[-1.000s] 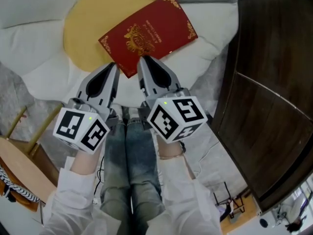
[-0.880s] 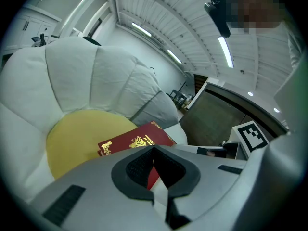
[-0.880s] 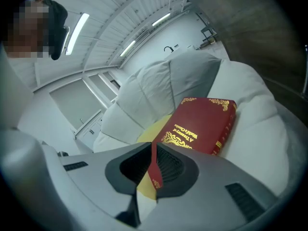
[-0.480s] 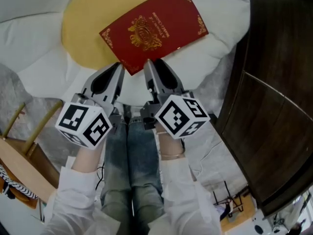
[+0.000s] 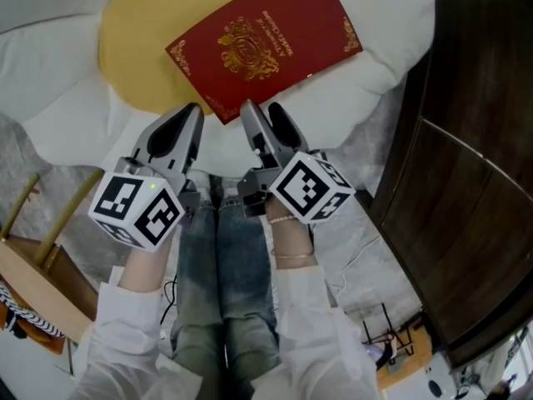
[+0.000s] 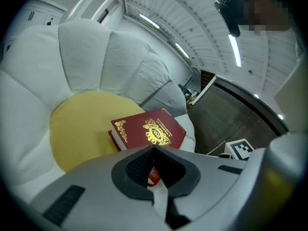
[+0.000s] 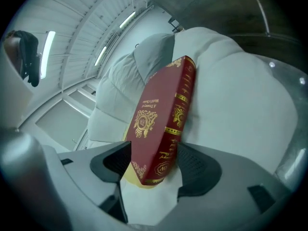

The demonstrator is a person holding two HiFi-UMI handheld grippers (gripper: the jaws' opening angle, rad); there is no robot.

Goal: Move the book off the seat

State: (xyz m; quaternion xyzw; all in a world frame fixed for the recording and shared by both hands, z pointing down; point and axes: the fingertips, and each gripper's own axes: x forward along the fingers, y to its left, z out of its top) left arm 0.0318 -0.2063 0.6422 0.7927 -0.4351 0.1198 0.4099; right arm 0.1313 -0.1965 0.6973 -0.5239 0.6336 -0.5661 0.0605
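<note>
White padded chair (image 5: 67, 73) is filling the view, with a dark cabinet (image 5: 466, 140) standing to its right. Yellow seat cushion (image 5: 141, 48) is carrying the red book (image 5: 262, 44), lying flat and partly over the white padding. Right gripper (image 5: 262, 115) is opening its jaws around the book's near corner, not yet pressing. Left gripper (image 5: 185, 123) is hovering beside, jaws together, empty. Judgement: slide deeper along the spine before closing, so the book is not pivoting on lift.

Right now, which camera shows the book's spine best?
The right gripper view: the spine faces that camera, gold bands and all. The head view sees the book from above, cover only. The left gripper view shows its cover and white page edges, not the spine.
</note>
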